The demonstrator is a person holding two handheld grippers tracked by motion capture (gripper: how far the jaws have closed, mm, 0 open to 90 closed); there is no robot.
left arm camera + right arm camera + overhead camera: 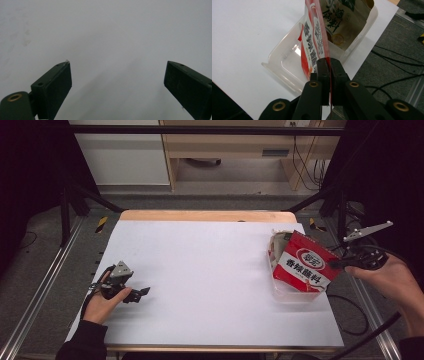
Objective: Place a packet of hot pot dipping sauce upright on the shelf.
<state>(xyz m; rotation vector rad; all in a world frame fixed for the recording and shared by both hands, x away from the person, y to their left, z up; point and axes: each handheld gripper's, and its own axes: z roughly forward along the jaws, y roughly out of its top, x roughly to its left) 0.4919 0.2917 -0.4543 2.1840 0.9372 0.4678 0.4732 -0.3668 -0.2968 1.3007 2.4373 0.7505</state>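
At counter [200, 270] three o'clock edge: right claw [329, 67] pinching red packet [305, 262] in clear tub [284, 67]. Eight o'clock: left claw [117, 80], wide, nothing held; open middle.

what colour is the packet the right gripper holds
Red with a white label band, clearest in the high view.

I see a packet [304, 264] standing in a tub [295, 295] by the table's [210, 270] right edge; my left gripper [142, 292] rests near its left edge.
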